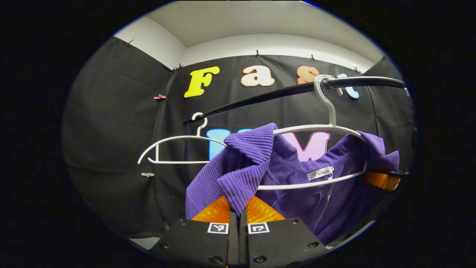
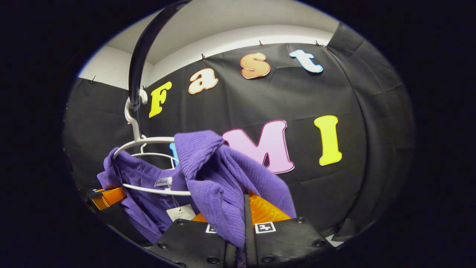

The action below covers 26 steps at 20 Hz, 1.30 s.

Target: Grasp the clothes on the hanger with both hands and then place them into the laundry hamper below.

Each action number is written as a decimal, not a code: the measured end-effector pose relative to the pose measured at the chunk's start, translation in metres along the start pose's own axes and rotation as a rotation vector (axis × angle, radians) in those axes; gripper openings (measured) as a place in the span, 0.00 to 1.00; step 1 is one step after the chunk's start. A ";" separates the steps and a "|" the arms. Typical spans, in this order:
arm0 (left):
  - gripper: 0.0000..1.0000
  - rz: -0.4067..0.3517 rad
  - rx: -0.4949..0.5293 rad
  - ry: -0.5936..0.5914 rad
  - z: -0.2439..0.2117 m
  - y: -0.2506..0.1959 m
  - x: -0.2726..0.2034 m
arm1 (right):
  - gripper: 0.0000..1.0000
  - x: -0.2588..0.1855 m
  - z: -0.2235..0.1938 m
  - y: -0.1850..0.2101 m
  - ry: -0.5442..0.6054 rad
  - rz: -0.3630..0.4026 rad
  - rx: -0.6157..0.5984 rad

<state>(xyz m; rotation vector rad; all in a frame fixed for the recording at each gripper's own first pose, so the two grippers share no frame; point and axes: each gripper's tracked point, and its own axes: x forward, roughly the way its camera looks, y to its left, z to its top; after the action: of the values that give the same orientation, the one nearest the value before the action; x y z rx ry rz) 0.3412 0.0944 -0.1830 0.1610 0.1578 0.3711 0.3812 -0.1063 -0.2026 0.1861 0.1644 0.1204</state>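
A purple ribbed garment (image 1: 286, 163) hangs on a white hanger (image 1: 316, 128) hooked over a black rail (image 1: 260, 98). In the left gripper view, my left gripper (image 1: 238, 208) is shut on a fold of the garment's near shoulder, lifted off the hanger's end. The right gripper (image 1: 383, 179) shows at the far shoulder. In the right gripper view, my right gripper (image 2: 238, 213) is shut on a raised fold of the same garment (image 2: 223, 175), beside the hanger (image 2: 148, 140) under the rail (image 2: 139, 56). The left gripper (image 2: 108, 197) sits at the opposite shoulder.
A second white hanger (image 1: 174, 138), bare, hangs farther left on the rail. A paper tag (image 2: 180, 213) dangles inside the garment's neck. Black cloth walls close in behind and on both sides.
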 end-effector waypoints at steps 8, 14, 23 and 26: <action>0.05 0.108 0.070 -0.064 0.029 0.035 -0.004 | 0.17 0.008 0.002 -0.018 -0.013 0.038 0.185; 0.05 0.187 0.116 -0.168 0.072 0.067 0.004 | 0.17 0.012 0.034 -0.037 -0.107 0.098 0.250; 0.05 0.172 0.215 -0.218 0.085 0.098 0.057 | 0.17 0.059 0.067 -0.045 -0.178 0.104 0.174; 0.05 0.165 0.167 -0.137 0.050 0.111 0.067 | 0.17 0.070 0.041 -0.033 -0.109 0.122 0.116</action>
<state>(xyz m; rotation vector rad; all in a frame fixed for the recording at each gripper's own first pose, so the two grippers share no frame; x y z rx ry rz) 0.3737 0.2155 -0.1221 0.3648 0.0402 0.5099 0.4605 -0.1367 -0.1795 0.3182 0.0512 0.2222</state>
